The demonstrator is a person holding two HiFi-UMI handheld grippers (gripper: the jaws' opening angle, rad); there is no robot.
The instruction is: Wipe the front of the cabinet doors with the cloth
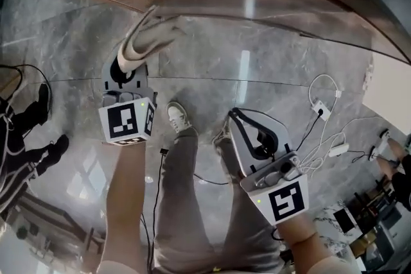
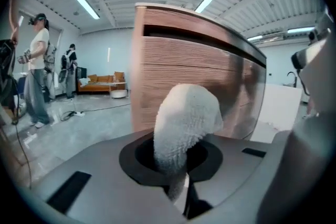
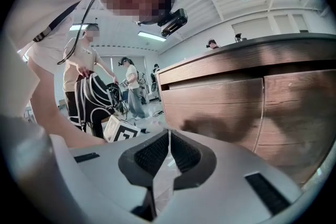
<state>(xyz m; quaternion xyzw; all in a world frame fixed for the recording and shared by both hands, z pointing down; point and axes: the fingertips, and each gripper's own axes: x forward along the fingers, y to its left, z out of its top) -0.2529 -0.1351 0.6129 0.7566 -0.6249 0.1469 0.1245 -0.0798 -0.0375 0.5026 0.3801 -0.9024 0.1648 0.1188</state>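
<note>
Left gripper view shows the left gripper (image 2: 181, 160) clamping the white cloth (image 2: 186, 115) near the wooden cabinet (image 2: 184, 50), while the right gripper (image 3: 168, 152) is closed on nothing; wiping looks about to begin, and next the cloth needs pressing against a door front.

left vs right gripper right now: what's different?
The left gripper is shut on a white cloth; the right gripper is shut with nothing between its jaws. In the head view, the left gripper reaches further toward the cabinet, while the right gripper sits lower, beside the person's legs. Both are shut and both face the wood-grain cabinet.
</note>
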